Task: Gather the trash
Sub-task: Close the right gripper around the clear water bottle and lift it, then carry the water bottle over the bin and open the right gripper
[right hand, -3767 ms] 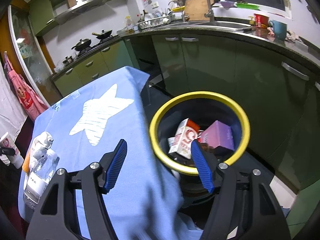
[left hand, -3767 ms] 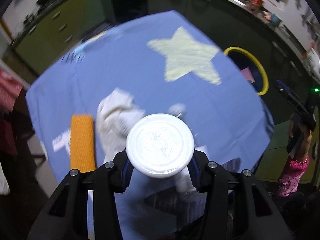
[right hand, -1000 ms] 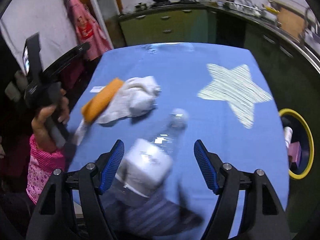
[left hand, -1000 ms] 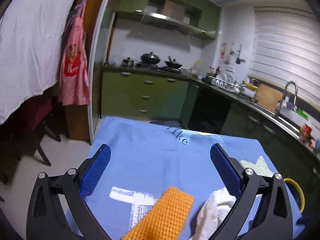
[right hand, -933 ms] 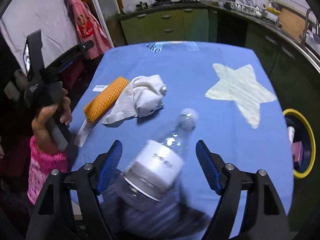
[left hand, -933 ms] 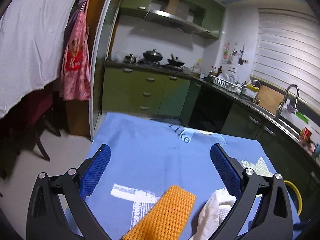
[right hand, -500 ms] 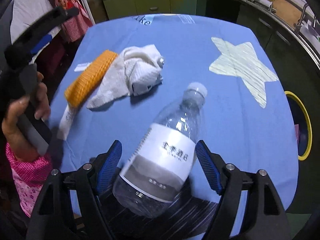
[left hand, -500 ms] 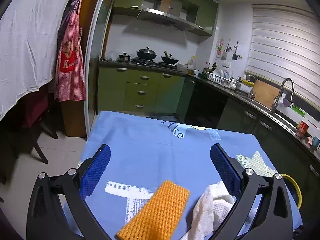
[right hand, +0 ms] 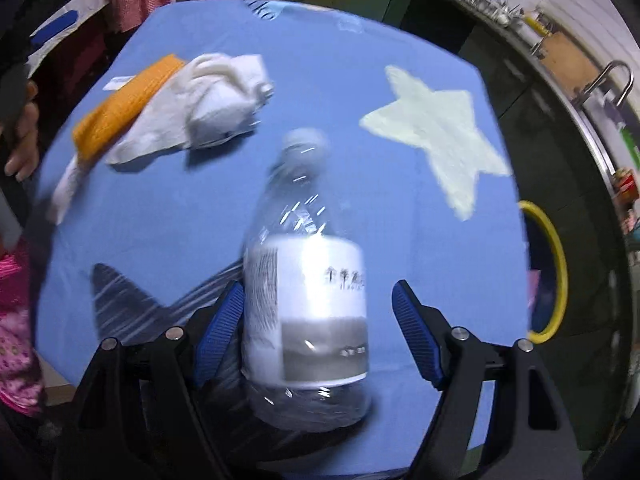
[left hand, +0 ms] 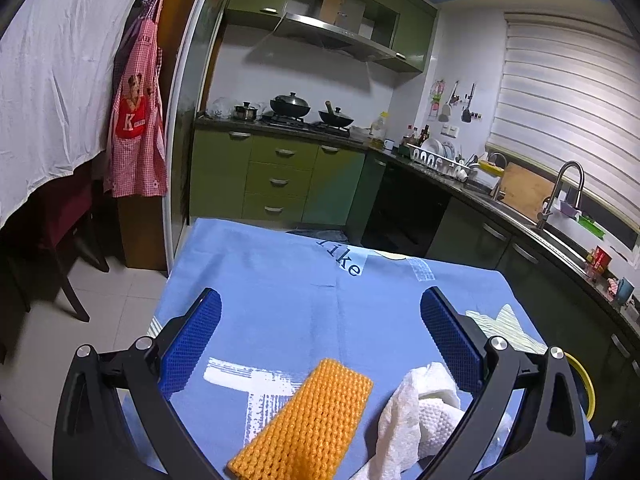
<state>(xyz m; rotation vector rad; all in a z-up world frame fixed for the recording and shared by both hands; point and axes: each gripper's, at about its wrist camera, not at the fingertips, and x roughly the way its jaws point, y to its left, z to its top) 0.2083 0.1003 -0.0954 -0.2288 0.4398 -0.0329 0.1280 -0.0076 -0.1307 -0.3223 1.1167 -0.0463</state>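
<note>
A clear plastic bottle [right hand: 306, 280] with a white label lies on the blue tablecloth [right hand: 180, 200], cap pointing away. My right gripper [right hand: 316, 320] is open, its jaws on either side of the bottle's lower body; the left pad is close to it, the right pad stands apart. A crumpled white tissue [right hand: 208, 108] and an orange knitted cloth [right hand: 120, 108] lie at the far left. My left gripper [left hand: 320, 344] is open and empty above the table's near end, over the orange cloth [left hand: 308, 420] and tissue [left hand: 416, 412].
A yellow-rimmed trash bin [right hand: 554, 272] stands off the table's right edge, also in the left wrist view [left hand: 586, 384]. A pale star [right hand: 440, 132] is printed on the cloth. Green kitchen cabinets [left hand: 280, 176] and a counter with a sink [left hand: 560, 208] lie beyond.
My right gripper has moved down and forward over the bottle, which now sits between its jaws. My left gripper has stayed open and drifted slightly back.
</note>
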